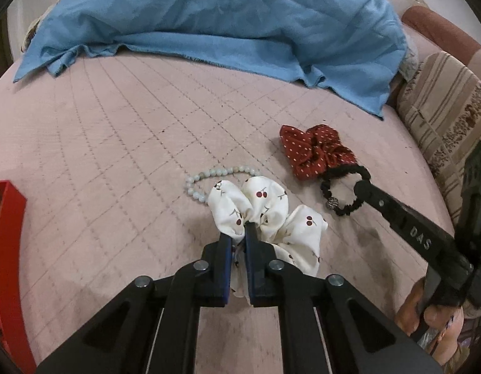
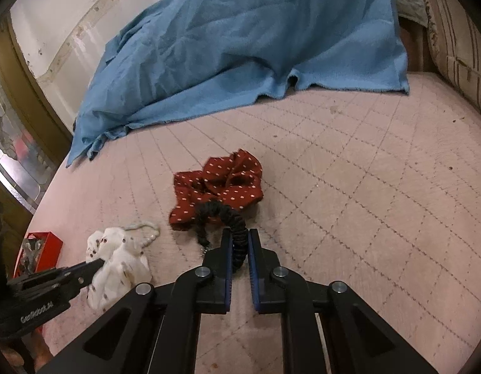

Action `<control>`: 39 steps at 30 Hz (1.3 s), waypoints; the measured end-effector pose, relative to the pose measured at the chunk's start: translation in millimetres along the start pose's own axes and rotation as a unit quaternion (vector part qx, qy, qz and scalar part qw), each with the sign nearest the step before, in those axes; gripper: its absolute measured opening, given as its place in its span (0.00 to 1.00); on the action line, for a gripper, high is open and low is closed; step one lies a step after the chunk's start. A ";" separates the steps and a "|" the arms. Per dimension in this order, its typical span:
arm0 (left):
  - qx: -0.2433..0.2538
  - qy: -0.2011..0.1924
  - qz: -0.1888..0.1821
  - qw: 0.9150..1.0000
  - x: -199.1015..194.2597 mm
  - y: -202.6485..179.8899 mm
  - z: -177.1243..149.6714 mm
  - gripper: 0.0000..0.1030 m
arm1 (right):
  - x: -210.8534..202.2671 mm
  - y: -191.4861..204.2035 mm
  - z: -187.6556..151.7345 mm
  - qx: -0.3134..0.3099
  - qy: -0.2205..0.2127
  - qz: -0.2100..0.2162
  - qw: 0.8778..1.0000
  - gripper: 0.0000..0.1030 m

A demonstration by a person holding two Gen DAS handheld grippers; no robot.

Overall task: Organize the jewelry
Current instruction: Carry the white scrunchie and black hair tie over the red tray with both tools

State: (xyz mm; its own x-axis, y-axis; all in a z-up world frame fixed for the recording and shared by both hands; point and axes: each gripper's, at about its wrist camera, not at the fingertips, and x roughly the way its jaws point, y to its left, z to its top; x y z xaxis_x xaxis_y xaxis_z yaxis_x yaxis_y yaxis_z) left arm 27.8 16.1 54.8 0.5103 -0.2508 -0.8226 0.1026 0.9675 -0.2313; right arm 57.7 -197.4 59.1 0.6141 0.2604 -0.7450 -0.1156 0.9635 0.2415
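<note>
Left gripper (image 1: 239, 232): you point it steeply down at the bed; its jaws are pinching a fold of the white cherry scrunchie (image 1: 268, 218).
Right gripper (image 2: 240, 238): also tilted down; its jaws are pressed on the black hair tie (image 2: 231, 218), which arches up between the pads.
Your right hand (image 1: 427, 318): it shows at the lower right of the left wrist view, wrapped around the handle.
Red dotted scrunchie (image 1: 315, 152): it lies on the pink quilt (image 1: 115, 143), touching the black hair tie, toward the bed's right side.
Bead bracelet (image 1: 206, 177): partly under the white scrunchie.
Red box (image 1: 9, 249): at the left edge of the bed.
Open room: bare quilt in the middle; the blue cloth (image 1: 209, 21) covers the far edge, a striped cushion (image 1: 443, 115) closes the right edge.
Writing: "DAS" on the right gripper's finger; the white print on the left gripper is too blurred to read surely.
</note>
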 end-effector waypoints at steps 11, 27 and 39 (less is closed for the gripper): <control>0.003 -0.027 -0.015 1.000 -62.2 12.3 -39.6 0.07 | -39.6 33.9 -14.1 -0.025 -0.029 0.022 0.999 0.09; -0.013 -0.075 0.035 0.996 -129.2 55.4 -80.6 0.08 | -71.1 84.8 -66.6 -0.051 -0.031 0.014 0.998 0.10; -0.007 -0.106 0.061 0.992 -170.7 82.4 -117.2 0.08 | -86.3 127.8 -127.7 -0.037 -0.006 0.031 0.999 0.10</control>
State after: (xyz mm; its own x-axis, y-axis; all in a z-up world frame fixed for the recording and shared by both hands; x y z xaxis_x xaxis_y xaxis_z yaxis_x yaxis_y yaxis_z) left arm -150.9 134.7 115.3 0.6867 -0.1177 -0.7174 0.0180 0.9893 -0.1451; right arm -109.8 -88.8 74.8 0.6132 0.3199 -0.7223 -0.2114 0.9474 0.2401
